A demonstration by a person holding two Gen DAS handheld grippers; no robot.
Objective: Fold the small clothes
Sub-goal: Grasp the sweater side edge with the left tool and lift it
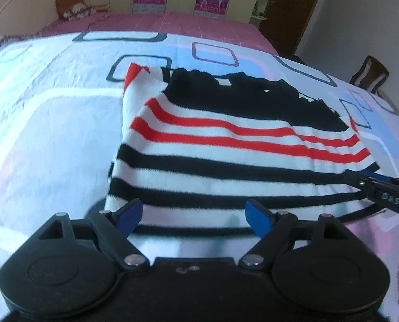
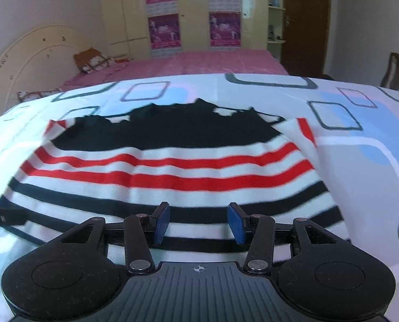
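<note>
**Both grippers hovering at the near hem, nothing pinched yet**

A striped knit top is lying flat on the patterned bedsheet, black yoke toward the far side, red bands mid-body, black bands nearest the person. The left gripper is standing wide over the near hem, pads clear of the cloth. The right gripper is sitting at a middling gap above the same edge, nothing between its pads. Each tool is showing at the edge of the other's view, so they are working the hem's two ends.

Judgement: this is looking like the start of a fold, hem toward yoke. Next move is calling for both tools dropping onto the hem corners, closing together, then lifting evenly so the stripes stay aligned.
</note>
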